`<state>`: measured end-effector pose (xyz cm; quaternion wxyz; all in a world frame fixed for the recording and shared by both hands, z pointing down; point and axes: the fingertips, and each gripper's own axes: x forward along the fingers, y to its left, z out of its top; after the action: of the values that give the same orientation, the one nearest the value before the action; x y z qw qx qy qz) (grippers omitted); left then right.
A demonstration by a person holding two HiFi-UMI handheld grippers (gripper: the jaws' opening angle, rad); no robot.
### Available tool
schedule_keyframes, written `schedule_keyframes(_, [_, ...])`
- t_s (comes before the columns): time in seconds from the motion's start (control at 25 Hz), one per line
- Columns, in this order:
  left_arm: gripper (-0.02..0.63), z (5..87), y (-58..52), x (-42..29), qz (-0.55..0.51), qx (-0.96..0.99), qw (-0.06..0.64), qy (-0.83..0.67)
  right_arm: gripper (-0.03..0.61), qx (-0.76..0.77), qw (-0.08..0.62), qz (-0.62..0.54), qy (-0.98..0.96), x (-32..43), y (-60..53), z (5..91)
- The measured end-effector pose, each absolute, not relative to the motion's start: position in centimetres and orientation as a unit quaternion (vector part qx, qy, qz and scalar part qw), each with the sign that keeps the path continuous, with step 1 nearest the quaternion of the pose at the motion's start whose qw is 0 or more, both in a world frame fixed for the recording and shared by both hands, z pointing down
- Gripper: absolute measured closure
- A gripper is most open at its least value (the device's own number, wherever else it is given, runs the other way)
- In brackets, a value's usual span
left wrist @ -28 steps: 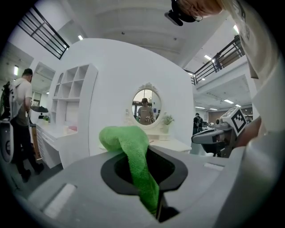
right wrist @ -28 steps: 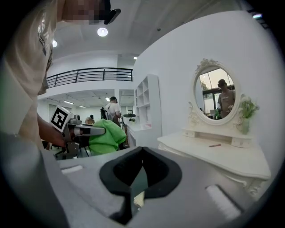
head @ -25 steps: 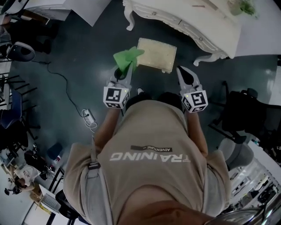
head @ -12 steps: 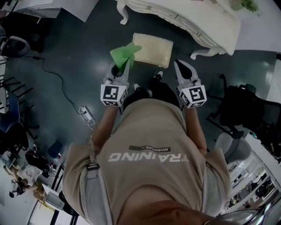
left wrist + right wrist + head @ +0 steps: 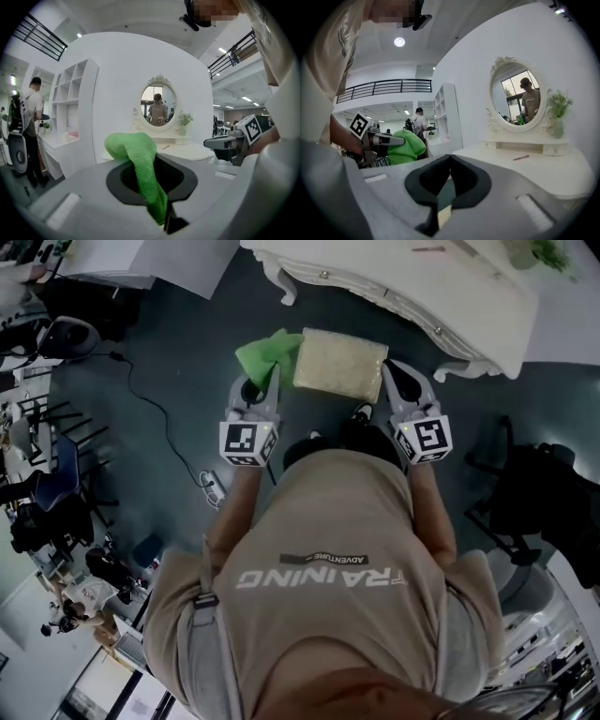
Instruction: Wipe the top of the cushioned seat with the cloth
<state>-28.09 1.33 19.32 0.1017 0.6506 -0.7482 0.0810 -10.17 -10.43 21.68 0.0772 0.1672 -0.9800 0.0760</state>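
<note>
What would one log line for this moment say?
left gripper: shut on cloth | right gripper: shut, empty | cloth: by left edge of seat

Open floor (image 5: 178,352) lay left of the cushioned seat (image 5: 339,364) — the white bench (image 5: 412,292) stood close behind it, barring the far side.

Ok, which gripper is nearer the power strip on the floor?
Left. In the head view the left gripper sits just up and right of the power strip; the right gripper is much farther right, at the seat's right edge.
</note>
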Motion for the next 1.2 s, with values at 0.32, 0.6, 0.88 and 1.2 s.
schedule_keyframes(0.32, [0.566,20.7,-5.7,-27.2,0.091,0.648,0.13,-0.745,0.577,0.161,0.083,0.085,-0.98,-9.2,-16.2,24.4])
schedule_keyframes(0.6, [0.566,23.7,-9.3,-27.4,0.103,0.664,0.157,-0.724,0.577,0.178,0.097,0.116,-0.972,-8.3,-17.4,27.5])
schedule_keyframes(0.88, [0.566,31.1,-11.5,-32.4,0.113,0.67,0.2,-0.706,0.577,0.195,0.148,0.137,-0.96,-11.6,-16.9,32.7])
schedule_keyframes(1.2, [0.566,42.9,-13.9,-38.2,0.128,0.671,0.24,-0.69,0.577,0.222,0.19,0.179,-0.939,-14.8,-16.2,42.0])
